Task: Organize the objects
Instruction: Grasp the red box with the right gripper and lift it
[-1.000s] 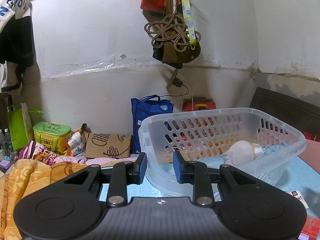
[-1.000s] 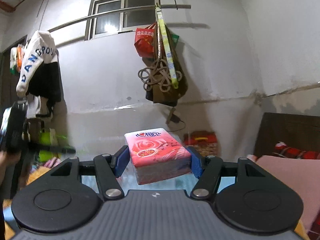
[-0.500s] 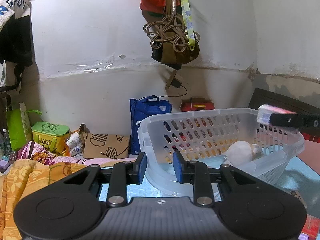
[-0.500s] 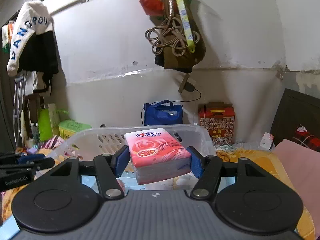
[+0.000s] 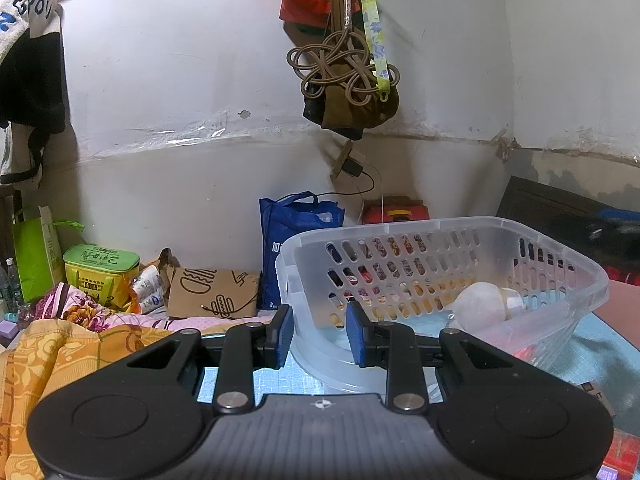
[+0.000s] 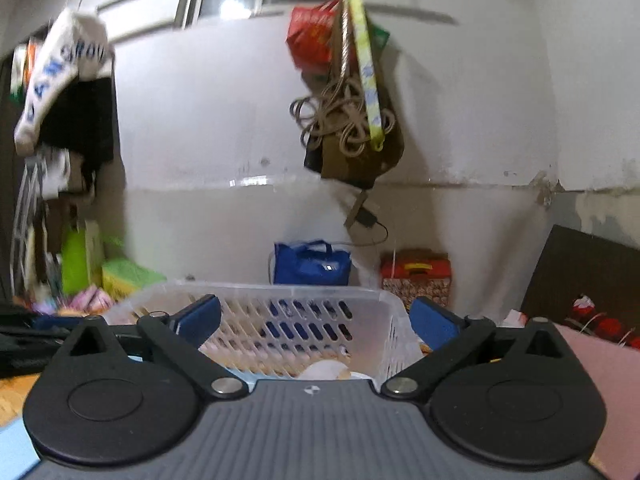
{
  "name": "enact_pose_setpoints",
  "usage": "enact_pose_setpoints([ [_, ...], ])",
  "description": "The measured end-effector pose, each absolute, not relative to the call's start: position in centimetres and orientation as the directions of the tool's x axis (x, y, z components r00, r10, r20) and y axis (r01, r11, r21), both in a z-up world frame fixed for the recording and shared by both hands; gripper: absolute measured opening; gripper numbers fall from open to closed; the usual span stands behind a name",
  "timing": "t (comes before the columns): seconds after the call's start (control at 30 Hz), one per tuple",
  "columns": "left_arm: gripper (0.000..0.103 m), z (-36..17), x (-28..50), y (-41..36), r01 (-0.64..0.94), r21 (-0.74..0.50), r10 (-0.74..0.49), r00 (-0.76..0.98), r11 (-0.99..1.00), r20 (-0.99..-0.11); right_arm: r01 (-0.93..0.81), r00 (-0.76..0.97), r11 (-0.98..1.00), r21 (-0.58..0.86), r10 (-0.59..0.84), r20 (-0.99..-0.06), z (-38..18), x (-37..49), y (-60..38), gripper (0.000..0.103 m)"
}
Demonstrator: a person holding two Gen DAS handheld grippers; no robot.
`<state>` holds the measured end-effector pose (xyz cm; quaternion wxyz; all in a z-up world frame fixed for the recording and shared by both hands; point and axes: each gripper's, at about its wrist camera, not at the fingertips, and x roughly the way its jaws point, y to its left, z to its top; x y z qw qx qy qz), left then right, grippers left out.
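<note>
The basket [image 5: 440, 264], clear slotted plastic, sits at three o'clock in the left view, long axis running nine to three, a pale rounded object [image 5: 480, 304] inside. Left gripper [image 5: 319, 334] nearly closed, empty. Right gripper [image 6: 316, 322] opening wide, nothing between.

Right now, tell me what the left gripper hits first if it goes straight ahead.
Most likely the near corner of the clear plastic basket. The left gripper has nothing between its fingers, and the basket wall looks just beyond them, though depth is hard to judge.
</note>
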<state>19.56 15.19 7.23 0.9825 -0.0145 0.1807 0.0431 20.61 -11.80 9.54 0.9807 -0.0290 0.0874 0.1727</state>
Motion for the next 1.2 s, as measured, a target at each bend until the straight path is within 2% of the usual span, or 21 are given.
enact_pose_setpoints([
  [0.27, 0.033, 7.3, 19.7, 15.4, -0.083, -0.017, 0.072, 0.932, 0.996, -0.356, -0.302, 0.930, 0.949, 0.088, 0.314, -0.190, 7.1, 14.2, -16.2, 0.103],
  [0.43, 0.033, 7.3, 19.8, 15.4, -0.083, -0.014, 0.072, 0.931, 0.996, -0.356, -0.266, 0.930, 0.964, 0.031, 0.265, -0.253, 3.5, 10.9, -16.8, 0.103],
  [0.5, 0.033, 7.2, 19.7, 15.4, -0.083, -0.013, 0.073, 0.931, 0.996, -0.357, -0.295, 0.913, 0.955, 0.030, 0.291, -0.287, 2.0, 10.2, -17.0, 0.102],
  [0.67, 0.033, 7.1, 19.6, 15.3, -0.085, -0.011, 0.075, 0.932, 0.996, -0.355, -0.296, 0.887, 0.955, 0.026, 0.285, -0.363, 0.3, 10.9, -16.9, 0.086],
  [0.83, 0.033, 7.1, 19.5, 15.2, -0.084, -0.009, 0.075, 0.933, 0.996, -0.353, -0.292, 0.871, 0.956, 0.021, 0.275, -0.407, -1.0, 12.1, -16.6, 0.083],
  [1.0, 0.033, 7.1, 19.5, 15.2, -0.087, -0.011, 0.078, 0.933, 0.996, -0.350, -0.305, 0.870, 0.952, 0.001, 0.279, -0.407, -1.7, 12.2, -16.3, 0.062],
  [1.2, 0.033, 7.2, 19.5, 15.1, -0.091, -0.006, 0.083, 0.934, 0.996, -0.349, -0.307, 0.877, 0.951, 0.041, 0.299, -0.376, -1.9, 10.6, -17.3, 0.060],
])
